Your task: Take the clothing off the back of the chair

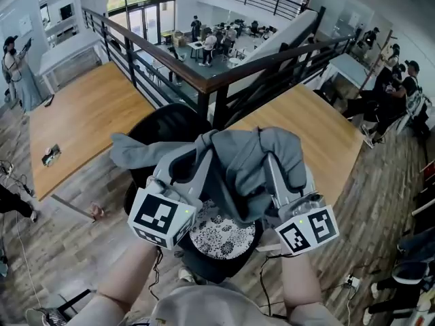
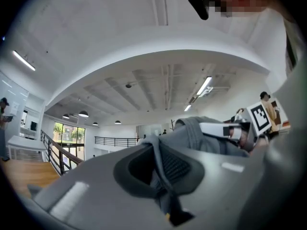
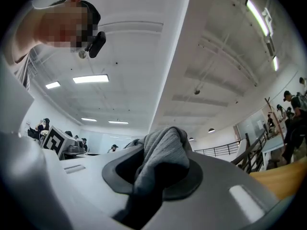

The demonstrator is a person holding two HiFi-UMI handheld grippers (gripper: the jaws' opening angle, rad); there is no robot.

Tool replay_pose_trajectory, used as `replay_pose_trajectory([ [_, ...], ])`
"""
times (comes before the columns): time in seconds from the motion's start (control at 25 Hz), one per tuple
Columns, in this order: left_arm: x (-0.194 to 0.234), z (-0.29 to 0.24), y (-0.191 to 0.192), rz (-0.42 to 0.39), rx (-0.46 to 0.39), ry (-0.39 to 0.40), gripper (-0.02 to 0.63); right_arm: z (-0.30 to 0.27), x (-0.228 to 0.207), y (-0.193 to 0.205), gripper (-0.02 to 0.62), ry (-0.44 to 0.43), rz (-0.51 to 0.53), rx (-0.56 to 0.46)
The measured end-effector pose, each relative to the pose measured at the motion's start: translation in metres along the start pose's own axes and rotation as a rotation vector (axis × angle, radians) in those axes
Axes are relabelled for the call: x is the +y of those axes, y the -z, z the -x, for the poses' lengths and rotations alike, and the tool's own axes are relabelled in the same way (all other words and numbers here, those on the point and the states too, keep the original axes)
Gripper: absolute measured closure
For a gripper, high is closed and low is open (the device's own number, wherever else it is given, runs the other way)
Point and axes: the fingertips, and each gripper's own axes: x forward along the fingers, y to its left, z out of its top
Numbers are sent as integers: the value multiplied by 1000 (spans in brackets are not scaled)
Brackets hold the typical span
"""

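Note:
A grey garment (image 1: 248, 160) hangs bunched between both grippers, lifted above the black chair (image 1: 166, 126); one sleeve trails left over the chair's back. My left gripper (image 1: 196, 156) is shut on a fold of the garment (image 2: 192, 135), pinched between its jaws (image 2: 160, 163). My right gripper (image 1: 272, 160) is shut on another thick fold of the grey fabric (image 3: 165, 145), which fills the gap of the gripper (image 3: 158, 170). The chair seat carries a black-and-white patterned cushion (image 1: 221, 236) just below the grippers. Each gripper's marker cube shows in the other's view.
A wooden table (image 1: 81, 124) stands to the left and another (image 1: 319, 131) to the right, meeting at a dark railing (image 1: 204, 83) over a lower floor. People sit at the far right (image 1: 397, 90) and stand at the far left (image 1: 15, 66). Cables and a power strip (image 1: 350, 282) lie on the floor.

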Motion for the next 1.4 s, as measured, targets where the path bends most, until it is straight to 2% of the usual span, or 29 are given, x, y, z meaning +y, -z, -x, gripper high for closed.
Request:
replay_pose_trajectory([
  [0.32,-67,-13,-31,14,-73,138,591,70,-15,-56,505,110,134,-47],
  [0.52,-104,-29,-36,42,-85,217,591,100,-26,-70,505,159,194,-4],
  [0.68,-129,-33,-32,66,-93,263,591,124,-30,-70,505,199,242,24],
  [0.88,-157,-40,-31,69,-87,314,591,148,-45,-64,503,250,245,84],
  [1.04,-167,-45,-16,75,-64,337,592,157,-48,-48,503,250,206,122],
  [1.4,-175,-45,17,114,-16,335,591,168,-50,-13,500,215,155,181],
])
